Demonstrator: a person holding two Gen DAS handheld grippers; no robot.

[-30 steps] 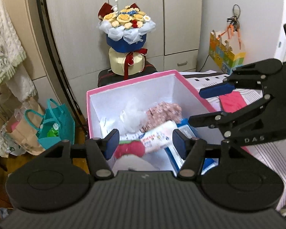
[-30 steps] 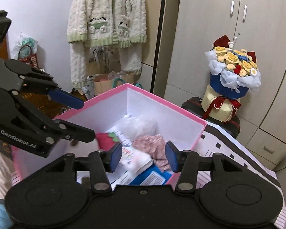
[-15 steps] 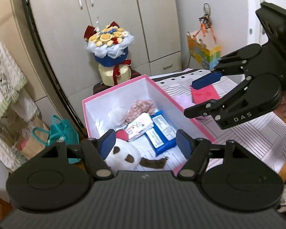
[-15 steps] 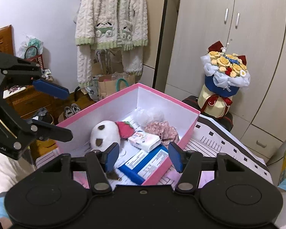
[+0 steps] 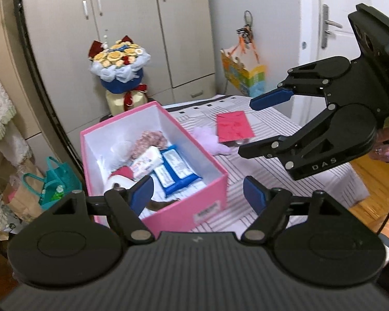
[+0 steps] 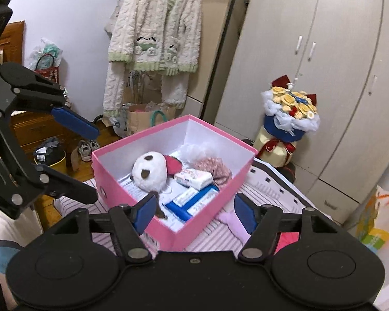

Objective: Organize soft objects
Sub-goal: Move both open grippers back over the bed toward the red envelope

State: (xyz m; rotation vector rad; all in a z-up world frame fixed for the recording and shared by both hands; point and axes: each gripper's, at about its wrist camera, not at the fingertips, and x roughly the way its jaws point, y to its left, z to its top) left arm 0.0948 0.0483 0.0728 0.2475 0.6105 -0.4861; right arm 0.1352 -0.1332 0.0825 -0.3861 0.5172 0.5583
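Observation:
A pink box (image 5: 168, 215) (image 6: 122, 181) stands on the striped bed. In it lie a white panda plush (image 6: 150, 173) (image 5: 119, 181), blue tissue packs (image 5: 173, 171) (image 6: 192, 202), a white pack (image 6: 194, 178) and a pink crumpled cloth (image 5: 149, 140). A purple soft thing (image 5: 210, 140) (image 6: 233, 223) and a red flat piece (image 5: 233, 127) lie on the bed beside the box. My left gripper (image 5: 198, 194) (image 6: 94, 165) hovers at the box's near corner, jaws opening and empty. My right gripper (image 6: 194, 212) (image 5: 246, 127) hangs over the bed beside the box, jaws also opening, holding nothing.
A flower bouquet (image 5: 119, 64) (image 6: 290, 114) stands behind the box before the wardrobe (image 6: 324, 51). A fluffy cardigan (image 6: 153, 39) hangs on the wall. Paper and teal bags (image 5: 51, 181) sit on the floor at the left. A colourful gift bag (image 5: 243, 77) hangs by the door.
Both grippers have drawn back and up from the box, and their jaws have widened. The panda plush, earlier close under the fingers, now lies in the box.

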